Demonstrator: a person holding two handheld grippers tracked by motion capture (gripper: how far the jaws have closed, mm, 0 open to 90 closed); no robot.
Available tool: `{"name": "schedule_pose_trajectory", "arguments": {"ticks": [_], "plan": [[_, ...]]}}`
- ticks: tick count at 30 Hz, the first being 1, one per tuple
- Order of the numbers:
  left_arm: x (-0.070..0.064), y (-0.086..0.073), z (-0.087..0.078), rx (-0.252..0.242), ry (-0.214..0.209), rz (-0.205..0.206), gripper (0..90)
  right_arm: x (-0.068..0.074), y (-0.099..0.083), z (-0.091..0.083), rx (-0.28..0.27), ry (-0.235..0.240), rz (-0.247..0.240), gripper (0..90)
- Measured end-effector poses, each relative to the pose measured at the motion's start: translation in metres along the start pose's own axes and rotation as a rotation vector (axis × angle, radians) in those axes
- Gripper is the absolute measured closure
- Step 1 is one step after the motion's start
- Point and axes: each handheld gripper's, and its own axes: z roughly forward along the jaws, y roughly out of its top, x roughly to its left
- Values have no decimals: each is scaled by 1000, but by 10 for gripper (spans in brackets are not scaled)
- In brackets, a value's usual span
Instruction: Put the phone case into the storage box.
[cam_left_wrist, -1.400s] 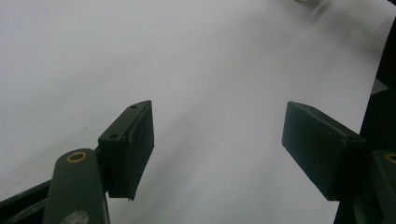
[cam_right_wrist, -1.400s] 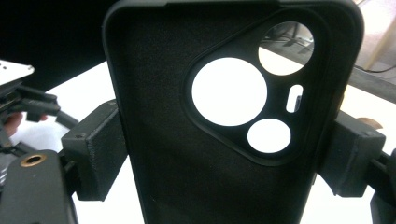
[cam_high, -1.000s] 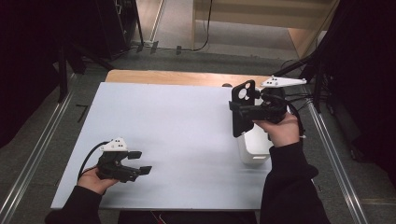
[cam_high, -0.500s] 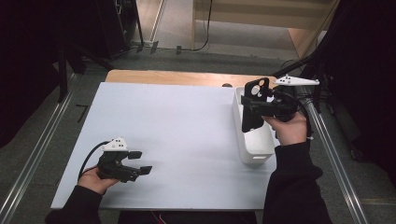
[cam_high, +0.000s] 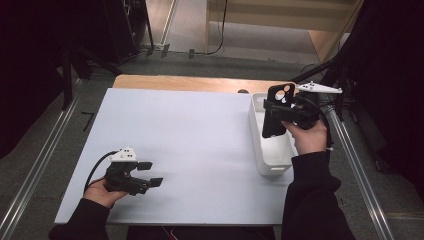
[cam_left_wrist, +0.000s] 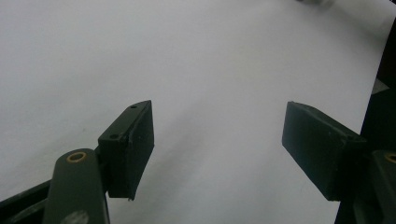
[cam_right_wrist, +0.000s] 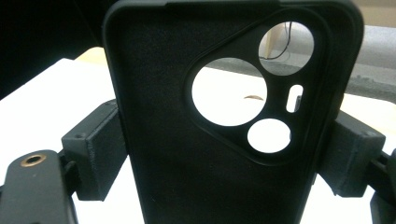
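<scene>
White table (cam_high: 200, 135) bears one bin (cam_high: 270, 150); right gripper (cam_high: 280, 112) clamps one phone case (cam_high: 276, 111).

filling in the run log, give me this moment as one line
right tongs: shut on black phone case, upright above white bin | left tongs: open, holding nothing, low over white table

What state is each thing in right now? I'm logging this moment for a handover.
Phone case: black, held upright above the bin, clamped by its side edges.
Right gripper: shut on the phone case.
Left gripper: open, holding nothing, low over the table.
White bin: upright at the table's right edge, nothing visible inside.
Table: white top.
</scene>
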Motion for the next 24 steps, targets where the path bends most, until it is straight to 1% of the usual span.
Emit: {"name": "schedule_pose_trajectory", "arguments": {"ticks": [4, 9, 13, 18, 24], "plan": [[0, 0, 0, -3, -2, -2, 250, -3, 2, 6, -3, -7, 10, 127], [2, -1, 0, -5, -6, -9, 251, -4, 7, 19, 26, -3, 11, 127], [3, -1, 0, -5, -4, -11, 250, -4, 14, 28, 38, -27, 0, 127], [2, -1, 0, -7, -2, -10, 251, -7, 25, 33, 25, -40, 0, 127], [3, -1, 0, -2, -1, -11, 250, -15, 42, 39, 12, -63, 5, 127]]}}
